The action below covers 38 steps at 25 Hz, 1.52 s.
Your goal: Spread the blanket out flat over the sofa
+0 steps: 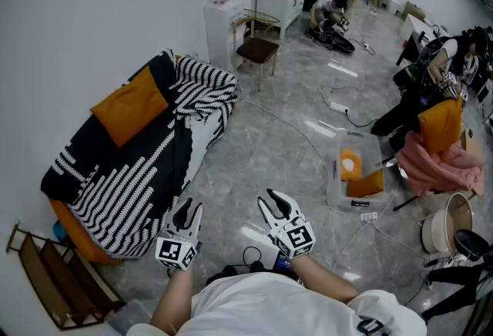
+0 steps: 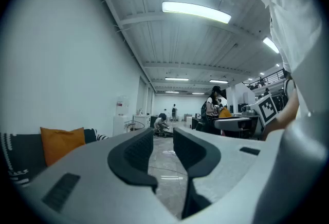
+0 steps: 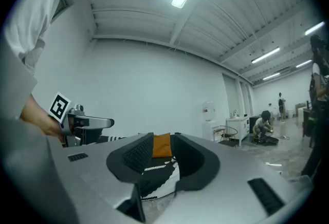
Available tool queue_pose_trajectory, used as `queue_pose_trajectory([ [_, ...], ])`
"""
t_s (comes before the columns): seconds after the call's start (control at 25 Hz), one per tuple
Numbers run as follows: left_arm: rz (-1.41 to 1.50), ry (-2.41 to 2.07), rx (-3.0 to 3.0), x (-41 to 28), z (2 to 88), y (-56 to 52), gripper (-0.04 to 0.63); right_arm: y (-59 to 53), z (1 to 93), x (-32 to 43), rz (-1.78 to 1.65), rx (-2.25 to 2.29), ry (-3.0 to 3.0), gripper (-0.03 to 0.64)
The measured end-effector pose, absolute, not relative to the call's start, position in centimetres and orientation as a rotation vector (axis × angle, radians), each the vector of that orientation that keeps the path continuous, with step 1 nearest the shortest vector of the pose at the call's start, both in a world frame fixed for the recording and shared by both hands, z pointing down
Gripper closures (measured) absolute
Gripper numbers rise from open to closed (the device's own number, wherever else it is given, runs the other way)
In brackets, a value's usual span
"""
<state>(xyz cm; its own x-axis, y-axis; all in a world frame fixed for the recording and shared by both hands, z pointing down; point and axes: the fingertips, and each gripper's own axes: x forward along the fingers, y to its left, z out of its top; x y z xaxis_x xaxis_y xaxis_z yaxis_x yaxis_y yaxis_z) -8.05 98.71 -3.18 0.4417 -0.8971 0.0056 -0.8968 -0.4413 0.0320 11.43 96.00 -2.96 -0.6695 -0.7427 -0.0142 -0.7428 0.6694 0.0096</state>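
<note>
Black-and-white striped, the blanket lies draped over the orange sofa ahead and to your left. Its long axis runs along the wall from the near corner toward the chair, with an orange cushion on top and the far end looking bunched. Your left tool is the nearer one, close to the blanket's near floor-side edge, and your right tool is farther out over the floor; both are level, jaws apart, holding nothing. Bare floor lies between you and the sofa, and only the wooden rack beside its near end looks likely to crowd a reach.
</note>
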Motion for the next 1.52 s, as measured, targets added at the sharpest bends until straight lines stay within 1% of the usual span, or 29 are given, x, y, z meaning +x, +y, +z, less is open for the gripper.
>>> queue_pose_trajectory([
  [0.72, -0.034, -1.59, 2.656, -5.6, -3.3, 101.6, 0.477, 98.7, -4.0, 12.7, 0.025, -1.222, 2.839, 0.476],
  [1.2, -0.035, -1.594, 2.659, -2.8, -3.4, 100.1, 0.477, 97.7, -3.1, 16.9, -0.013, -1.269, 2.818, 0.476],
  [1.52, -0.029, -1.625, 2.608, -2.8, -2.3, 99.0, 0.477, 96.0, -1.5, 18.2, -0.031, -1.268, 2.82, 0.476],
])
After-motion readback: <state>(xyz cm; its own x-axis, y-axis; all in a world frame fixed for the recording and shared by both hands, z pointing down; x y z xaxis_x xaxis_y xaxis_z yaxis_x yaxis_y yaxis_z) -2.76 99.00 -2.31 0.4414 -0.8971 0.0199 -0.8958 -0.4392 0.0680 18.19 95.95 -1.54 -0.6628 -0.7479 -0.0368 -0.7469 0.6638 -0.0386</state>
